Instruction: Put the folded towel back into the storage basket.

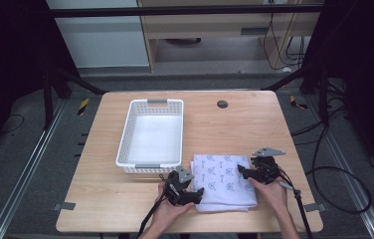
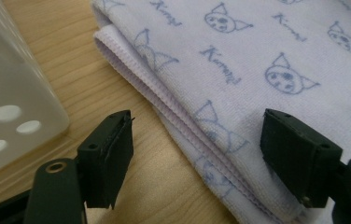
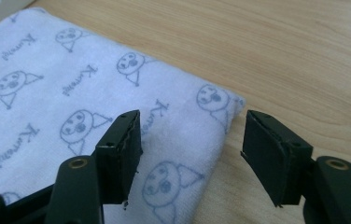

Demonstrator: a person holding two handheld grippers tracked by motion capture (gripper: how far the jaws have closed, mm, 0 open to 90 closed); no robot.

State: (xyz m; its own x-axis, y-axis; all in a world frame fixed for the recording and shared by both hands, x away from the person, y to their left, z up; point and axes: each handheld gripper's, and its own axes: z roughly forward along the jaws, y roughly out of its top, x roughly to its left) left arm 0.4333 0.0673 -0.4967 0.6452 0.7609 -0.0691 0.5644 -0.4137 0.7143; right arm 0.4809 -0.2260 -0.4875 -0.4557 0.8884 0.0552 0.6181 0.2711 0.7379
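Observation:
A folded pale lilac towel (image 1: 224, 180) printed with small cartoon faces lies on the wooden table near its front edge. My left gripper (image 1: 194, 195) is at the towel's left side, open, its jaws straddling the towel's layered hem (image 2: 187, 126). My right gripper (image 1: 243, 173) is at the towel's right edge, open, one jaw over the cloth (image 3: 71, 107) and the other over bare wood beside the towel's corner. Neither gripper holds anything.
A white perforated plastic basket (image 1: 124, 135) stands just left of and behind the towel, close to my left gripper; its wall (image 2: 10, 107) shows in the left gripper view. A dark round cable hole (image 1: 222, 104) sits at the table's back. Cables trail off the right side.

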